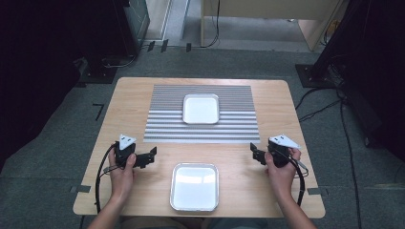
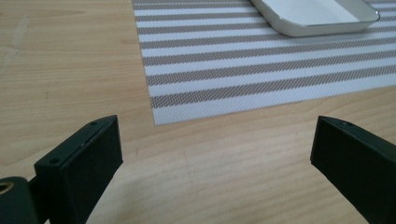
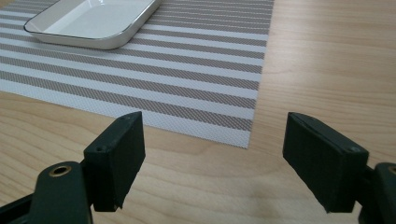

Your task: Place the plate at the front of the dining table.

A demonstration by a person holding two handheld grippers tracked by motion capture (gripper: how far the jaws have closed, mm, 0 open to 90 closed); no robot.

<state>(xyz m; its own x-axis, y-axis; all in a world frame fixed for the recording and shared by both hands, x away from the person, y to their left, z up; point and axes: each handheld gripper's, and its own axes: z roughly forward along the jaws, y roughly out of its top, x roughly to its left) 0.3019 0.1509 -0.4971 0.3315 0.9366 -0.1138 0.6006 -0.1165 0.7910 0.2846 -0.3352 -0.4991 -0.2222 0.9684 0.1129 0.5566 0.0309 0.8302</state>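
Both grippers, left gripper (image 1: 154, 153) and right gripper (image 1: 253, 150), rest wide open, holding nothing. A careless reach could shove the near tray (image 1: 195, 186) off the table (image 1: 125, 114).

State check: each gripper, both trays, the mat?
left gripper: open, holds nothing, over bare table
right gripper: open, holds nothing, over bare table
near tray: upright, empty, on bare wood
far tray: upright, empty, on the mat
striped mat: flat

White trays (image 1: 201, 109), grey-and-white striped mat (image 1: 239, 121), light wood table (image 1: 129, 105), black claws (image 2: 215, 154)
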